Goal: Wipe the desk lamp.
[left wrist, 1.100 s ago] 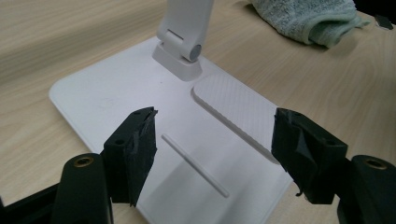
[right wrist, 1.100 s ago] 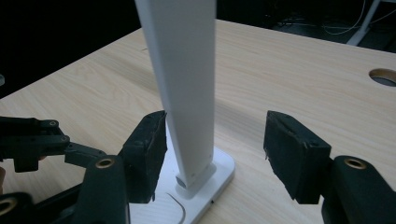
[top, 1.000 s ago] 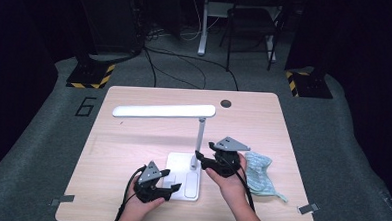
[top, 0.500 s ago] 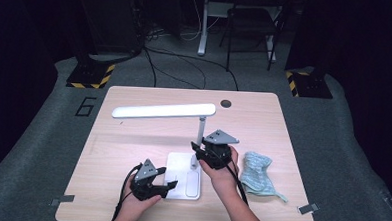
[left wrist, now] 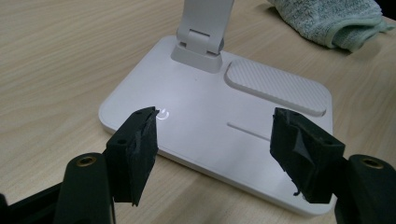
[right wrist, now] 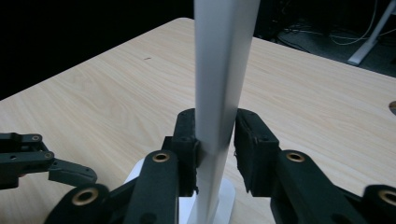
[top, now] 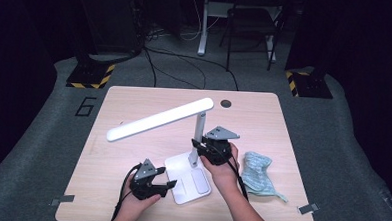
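Note:
A white desk lamp stands on the table, its flat base (top: 188,178) near the front edge. My right gripper (top: 196,153) sits low on the upright post (top: 199,135). Its jaws have just been closing with the post between them. In the right gripper view both pads press the post (right wrist: 219,70), so my right gripper (right wrist: 215,140) is shut on it. The long lamp head (top: 158,120) slants out to the left. My left gripper (top: 169,187) rests at the base's left front corner. In the left gripper view it (left wrist: 215,135) stands open over the base (left wrist: 210,93), by a lit power mark.
A crumpled pale green towel (top: 259,173) lies right of the lamp and shows beyond the base (left wrist: 327,18). A dark round hole (top: 226,103) sits near the table's far edge. A chair, cables and stands lie on the floor beyond.
My right gripper shifted left to the lamp post and closed on it. The lamp head, level before, now slants down to the left. My left gripper stayed put.

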Action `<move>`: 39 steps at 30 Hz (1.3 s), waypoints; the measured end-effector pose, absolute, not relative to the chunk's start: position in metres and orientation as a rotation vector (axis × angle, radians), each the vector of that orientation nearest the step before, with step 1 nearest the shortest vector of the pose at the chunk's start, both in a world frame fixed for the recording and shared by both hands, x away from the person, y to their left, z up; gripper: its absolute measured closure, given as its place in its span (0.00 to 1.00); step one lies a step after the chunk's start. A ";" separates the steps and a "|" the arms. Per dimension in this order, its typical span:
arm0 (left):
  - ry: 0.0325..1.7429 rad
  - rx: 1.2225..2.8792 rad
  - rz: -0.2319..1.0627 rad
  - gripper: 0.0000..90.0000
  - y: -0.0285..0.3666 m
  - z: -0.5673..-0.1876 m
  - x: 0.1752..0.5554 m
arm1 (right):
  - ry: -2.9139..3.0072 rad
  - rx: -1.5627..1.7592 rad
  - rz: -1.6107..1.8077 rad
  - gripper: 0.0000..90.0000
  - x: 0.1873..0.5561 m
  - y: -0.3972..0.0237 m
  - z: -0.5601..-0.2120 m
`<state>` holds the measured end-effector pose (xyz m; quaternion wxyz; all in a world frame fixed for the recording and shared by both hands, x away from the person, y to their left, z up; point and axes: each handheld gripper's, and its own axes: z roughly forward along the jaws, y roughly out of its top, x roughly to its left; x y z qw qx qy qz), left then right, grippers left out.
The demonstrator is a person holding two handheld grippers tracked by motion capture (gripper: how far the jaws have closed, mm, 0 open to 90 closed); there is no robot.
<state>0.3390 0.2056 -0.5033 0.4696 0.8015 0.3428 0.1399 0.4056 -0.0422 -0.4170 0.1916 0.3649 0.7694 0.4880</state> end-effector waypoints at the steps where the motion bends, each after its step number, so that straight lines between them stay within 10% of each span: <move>1: 0.846 1.962 0.339 0.36 0.206 -0.503 0.339 | 2.165 1.021 1.377 0.81 0.406 -0.041 -0.417; 21: 0.875 1.960 0.330 0.36 0.206 -0.507 0.341 | 2.246 0.951 1.414 0.84 0.417 -0.022 -0.415; 30: 0.898 1.958 0.344 0.35 0.212 -0.508 0.344 | 2.142 0.963 1.357 0.59 0.392 -0.037 -0.426; 39: 0.910 1.965 0.355 0.34 0.215 -0.513 0.352 | 2.127 1.050 1.319 0.56 0.347 -0.063 -0.467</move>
